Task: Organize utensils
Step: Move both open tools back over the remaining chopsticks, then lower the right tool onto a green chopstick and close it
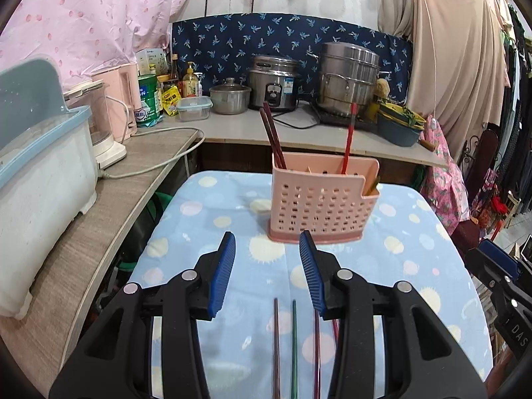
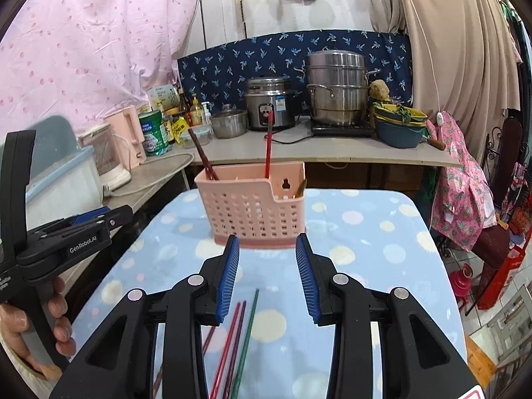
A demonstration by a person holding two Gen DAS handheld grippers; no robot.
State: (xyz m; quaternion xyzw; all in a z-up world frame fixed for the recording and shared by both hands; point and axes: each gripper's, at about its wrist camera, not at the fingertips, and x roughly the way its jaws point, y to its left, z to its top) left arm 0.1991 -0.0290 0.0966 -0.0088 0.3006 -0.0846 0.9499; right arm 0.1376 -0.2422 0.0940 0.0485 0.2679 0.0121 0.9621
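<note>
The right gripper [image 2: 267, 249], black-armed with ribbed blue pads, hangs over a table covered in pale blue cloth with pastel dots [image 2: 365, 249]; its jaws stand apart with nothing between them; under it loose chopsticks lie on the cloth, a red one [image 2: 226, 342], a dark maroon one [image 2: 237, 339] and a green one [image 2: 247, 332]; beyond stands a pink perforated plastic utensil holder [image 2: 252, 206], with brown chopsticks [image 2: 202, 156] leaning at its left end and a red chopstick [image 2: 268, 146] upright; at the left edge a person's hand [image 2: 36, 326] grips the left gripper [image 2: 99, 219].
</note>
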